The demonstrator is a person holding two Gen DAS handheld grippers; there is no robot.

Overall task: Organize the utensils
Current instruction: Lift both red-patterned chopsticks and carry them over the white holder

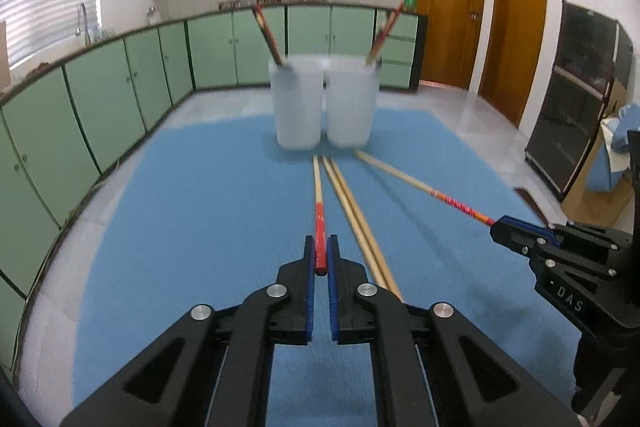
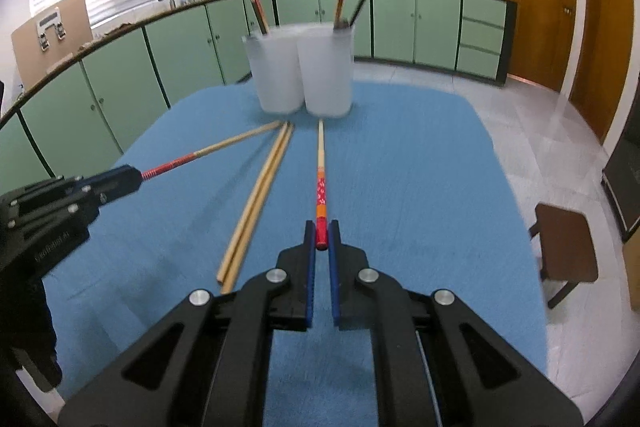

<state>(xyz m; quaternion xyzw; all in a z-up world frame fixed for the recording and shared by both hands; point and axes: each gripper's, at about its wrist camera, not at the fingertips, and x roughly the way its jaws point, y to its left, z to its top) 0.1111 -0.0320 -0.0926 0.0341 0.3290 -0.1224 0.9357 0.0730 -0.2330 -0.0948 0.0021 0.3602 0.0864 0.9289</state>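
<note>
My left gripper (image 1: 320, 247) is shut on the red end of a wooden chopstick (image 1: 317, 187) whose tip points at two frosted white cups (image 1: 298, 103). My right gripper (image 2: 321, 239) is shut on the red and orange patterned end of another chopstick (image 2: 321, 155). Both held sticks slope down toward the blue cloth (image 1: 180, 227). Each gripper shows in the other's view: the right gripper (image 1: 496, 227) at the right, the left gripper (image 2: 134, 175) at the left. Two plain wooden chopsticks (image 2: 260, 195) lie side by side between them. Both cups (image 2: 326, 71) hold upright chopsticks.
The blue cloth covers the table to its edges, and the cups stand near its far end. A brown stool (image 2: 564, 243) sits on the floor off the right edge. Green kitchen cabinets (image 1: 120, 87) run behind and to the left.
</note>
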